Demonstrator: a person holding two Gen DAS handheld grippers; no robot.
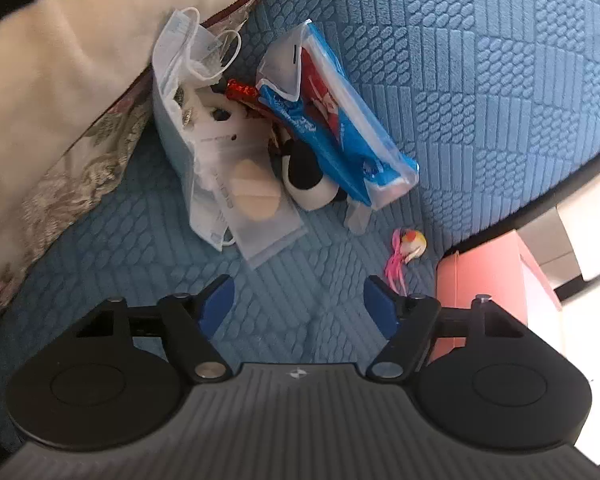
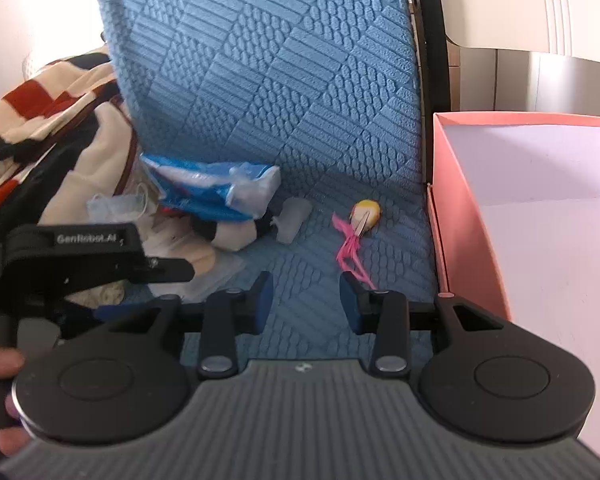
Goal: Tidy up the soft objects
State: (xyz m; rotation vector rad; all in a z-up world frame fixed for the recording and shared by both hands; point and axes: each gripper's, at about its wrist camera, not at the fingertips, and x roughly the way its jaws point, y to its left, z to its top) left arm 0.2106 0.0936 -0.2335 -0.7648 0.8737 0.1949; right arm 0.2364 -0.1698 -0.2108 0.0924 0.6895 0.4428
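Both grippers hover empty over a blue bed: left gripper [image 1: 296, 304] wide, right gripper [image 2: 306, 300] narrower. The pile [image 1: 260, 140] and toy [image 2: 364, 214] lie unsorted; the pink box [image 2: 460, 216] looks empty.

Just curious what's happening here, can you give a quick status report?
Left gripper and right gripper open, both empty. Soft items piled on blue cover; small pink-ribboned toy lies alone. Pink box open alongside. Nothing blocking.

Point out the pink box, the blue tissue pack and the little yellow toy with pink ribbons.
pink box [image 2: 456, 216]: right wrist view, its left wall.
blue tissue pack [image 1: 340, 120]: left wrist view, its middle.
yellow toy [image 2: 367, 211]: right wrist view, its round head.
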